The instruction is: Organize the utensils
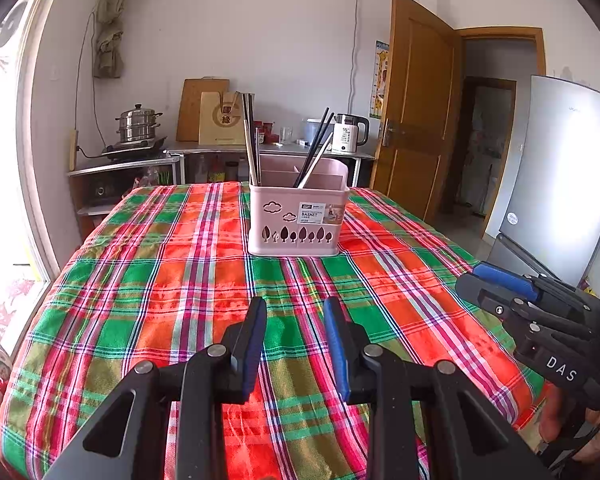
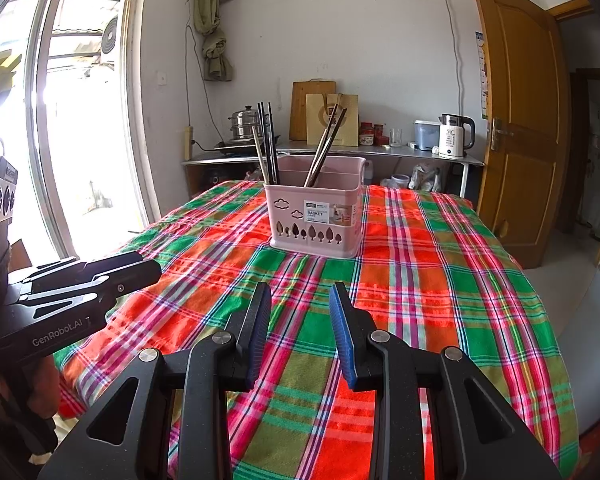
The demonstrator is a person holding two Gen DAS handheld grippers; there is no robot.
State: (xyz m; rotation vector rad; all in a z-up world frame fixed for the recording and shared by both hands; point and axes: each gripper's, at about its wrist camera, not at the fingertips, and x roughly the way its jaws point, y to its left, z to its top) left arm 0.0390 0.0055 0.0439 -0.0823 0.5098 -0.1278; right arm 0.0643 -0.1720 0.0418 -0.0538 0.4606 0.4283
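Before you stands the worktop [image 1: 148, 280], covered edge to edge by a red, green and pink plaid cloth [image 1: 400, 280], with only a pink utensil basket [image 1: 298, 216] resting on it toward the far side.

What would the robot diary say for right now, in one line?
left gripper: open, empty | right gripper: open, empty | chopsticks: standing in pink basket | tablecloth: no loose utensils seen

Ahead of both claws, a pink basket [image 1: 298, 216] with tree and cloud cutouts is holding dark and pale chopsticks [image 1: 314, 148]. Beneath them, a tablecloth [image 1: 160, 280] is showing red, green and pink plaid. The finger pads [image 1: 336, 344] are showing blue.
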